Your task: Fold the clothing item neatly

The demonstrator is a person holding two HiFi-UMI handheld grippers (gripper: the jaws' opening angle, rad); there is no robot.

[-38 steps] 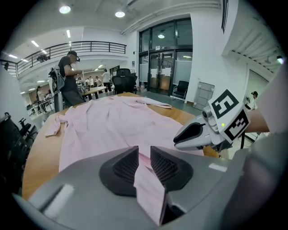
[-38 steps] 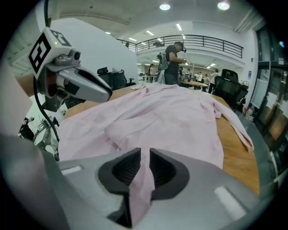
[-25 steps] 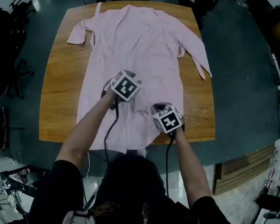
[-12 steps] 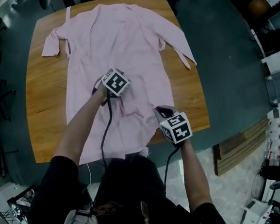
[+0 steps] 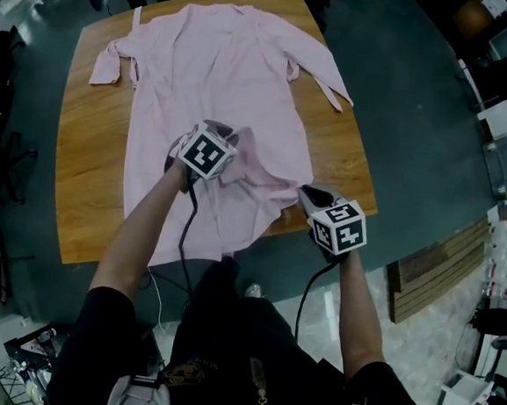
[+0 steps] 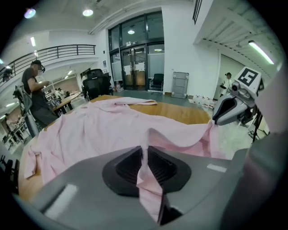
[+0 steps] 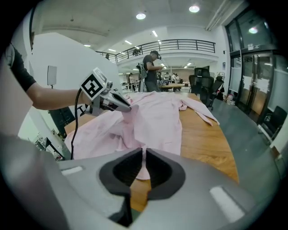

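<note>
- Now, the left gripper (image 6: 145, 152): its jaws have just been closing and are pressed on a thin upright pleat of the pink robe (image 5: 221, 71). The cloth runs between the pads and out behind them.
- The right gripper (image 7: 143, 157) is likewise clamped, with a narrow strip of the robe's edge pinched between its pads.
- Between the two grips the cloth rises off the table (image 5: 82, 200) in a slack ridge.
- The left pinch sits over the robe's lower middle. The right one hangs just beyond the table's near right corner, so that side of the hem is drawn outward and lifted.
- The rest of the robe lies flat along the table, with the collar at the far end and the near hem drooping over the near edge. Whether it lies front up or back up I cannot tell.
- The left sleeve (image 5: 107, 63) and right sleeve (image 5: 323, 67) are both spread out to the sides, not tucked in.
- Judged from this, the job is only at its start. The cloth is gripped and raised, but no fold has been laid down and no part of the robe lies doubled over flat.
- What seems left is nearly everything. The lifted side has to be carried across and laid flat, the sleeves brought in over the body, the other side matched, and the long strip then folded up into a compact stack.
</note>
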